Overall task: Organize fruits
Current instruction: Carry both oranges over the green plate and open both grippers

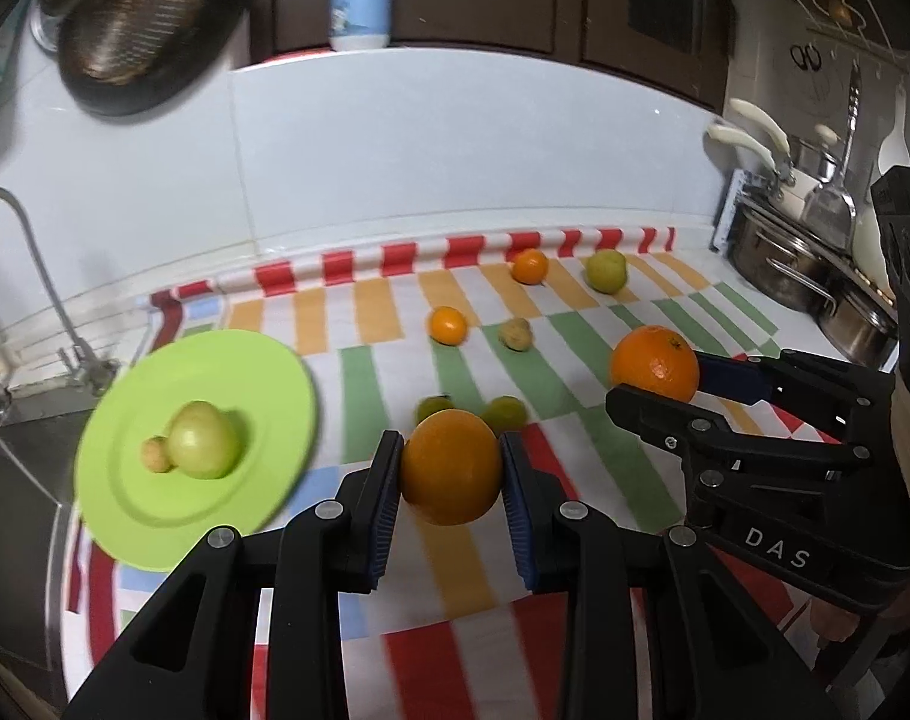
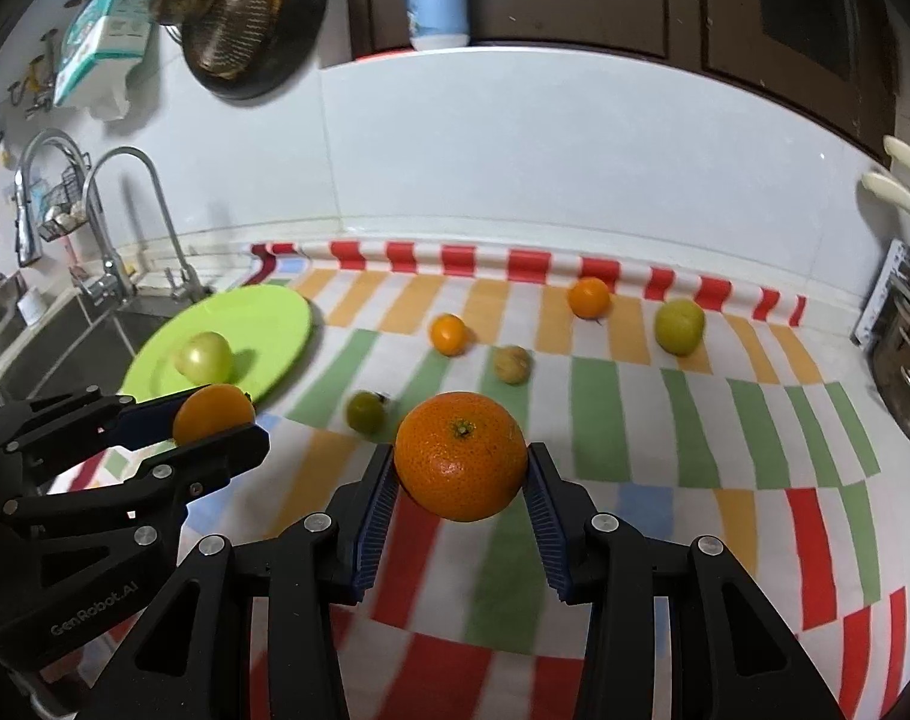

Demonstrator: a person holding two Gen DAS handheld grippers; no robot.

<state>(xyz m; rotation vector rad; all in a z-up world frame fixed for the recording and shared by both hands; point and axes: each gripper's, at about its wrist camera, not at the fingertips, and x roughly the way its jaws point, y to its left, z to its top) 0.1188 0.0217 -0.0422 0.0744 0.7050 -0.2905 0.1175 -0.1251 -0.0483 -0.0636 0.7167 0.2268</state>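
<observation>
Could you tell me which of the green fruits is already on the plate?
The large green fruit touching a small tan one on the plate; the other green fruits lie on the striped cloth.

Both handheld two-finger grippers, left (image 1: 452,468) and right (image 2: 460,468), were matte black plastic linkages with silver round pivot screws and ribbed blue finger pads (image 1: 517,516). One body bore white "DAS" lettering, the other "GenRobot.AI".
</observation>
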